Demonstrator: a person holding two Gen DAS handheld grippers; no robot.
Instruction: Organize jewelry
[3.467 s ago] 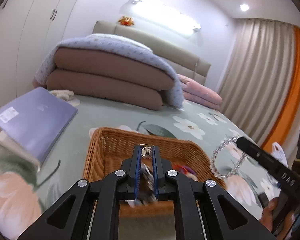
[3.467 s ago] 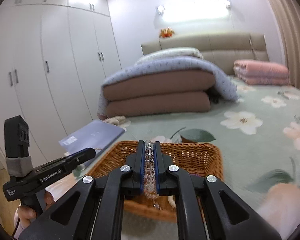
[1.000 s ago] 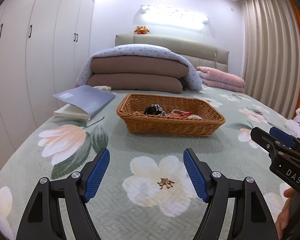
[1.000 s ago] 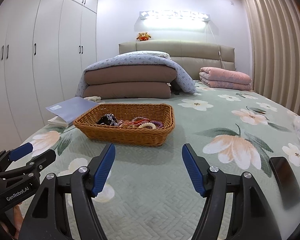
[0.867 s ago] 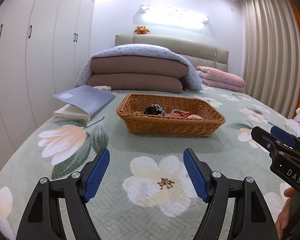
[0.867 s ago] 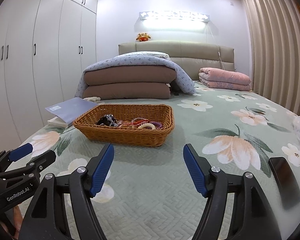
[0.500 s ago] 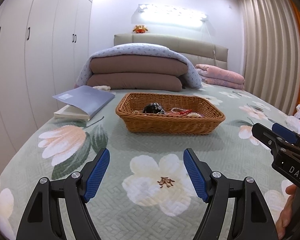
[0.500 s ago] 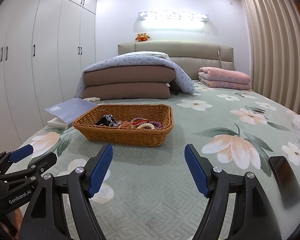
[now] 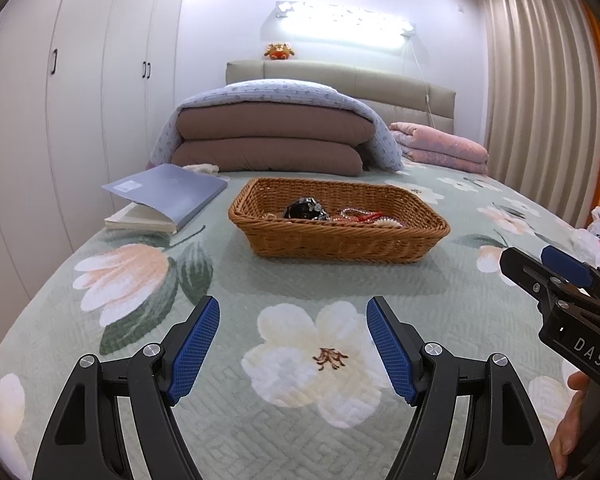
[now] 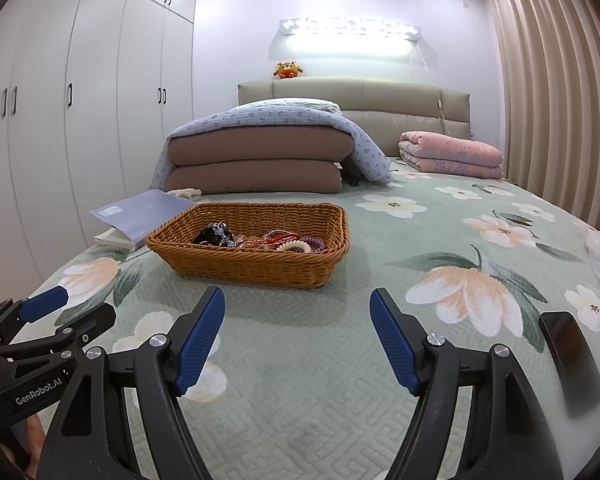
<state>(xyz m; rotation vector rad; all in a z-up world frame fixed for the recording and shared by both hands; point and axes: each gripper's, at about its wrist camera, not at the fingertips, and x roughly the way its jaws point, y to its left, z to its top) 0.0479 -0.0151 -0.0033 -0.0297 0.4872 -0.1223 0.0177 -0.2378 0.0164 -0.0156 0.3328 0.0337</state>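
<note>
Jewelry heaped inside the wicker basket, toward its near-left part: a dark, glinting piece at the left of the basket floor, red strands beside it, pale and purple beaded loops toward the basket's middle. Probably light, limp and apt to tangle; strands likely to slide through smooth pads and drag neighbours along. Best pinched across one loop where it rises clear of the heap, not at the knot. Dark piece looks stiffer; exact form too small to tell. Basket itself on the bed, a blue book just left of the basket. Left tool and right tool both short of the basket, jaws spread wide, nothing between them.
</note>
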